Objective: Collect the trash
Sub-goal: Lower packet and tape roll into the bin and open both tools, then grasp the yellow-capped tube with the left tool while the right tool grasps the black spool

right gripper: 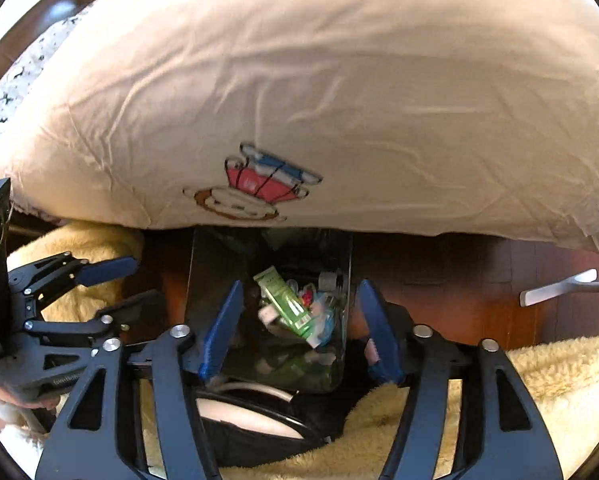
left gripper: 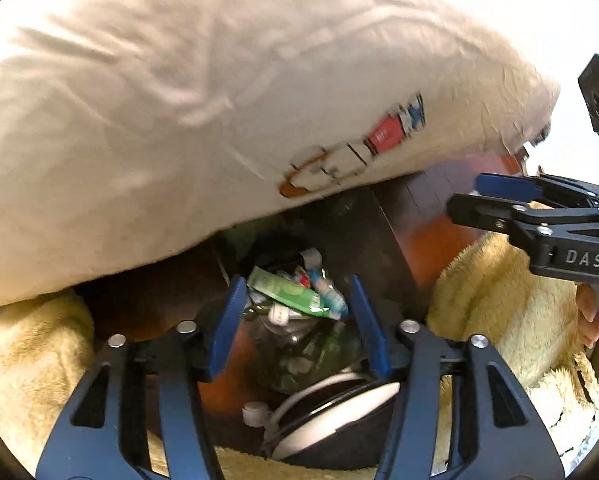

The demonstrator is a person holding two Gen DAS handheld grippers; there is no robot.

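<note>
A clear plastic trash bin [left gripper: 363, 224] [right gripper: 211, 272] stands on the dark wood floor under the edge of a big white pillow. Inside it lie a green tube [left gripper: 287, 292] [right gripper: 285, 300] and several small wrappers and caps. My left gripper [left gripper: 297, 292] hangs right above the bin's mouth, open, nothing between its blue pads; it also shows in the right wrist view as the left gripper [right gripper: 143, 280]. My right gripper [right gripper: 299, 290] hovers over the same bin, open and empty, and appears at the right edge as the right gripper [left gripper: 465, 194].
The white pillow [left gripper: 179, 100] [right gripper: 339, 80] with a monkey print overhangs the bin. A fluffy yellow blanket [left gripper: 499, 300] [right gripper: 539, 380] lies on both sides. A round black-and-white object [left gripper: 339, 412] sits below the fingers. A hand [left gripper: 591, 312] holds the right gripper.
</note>
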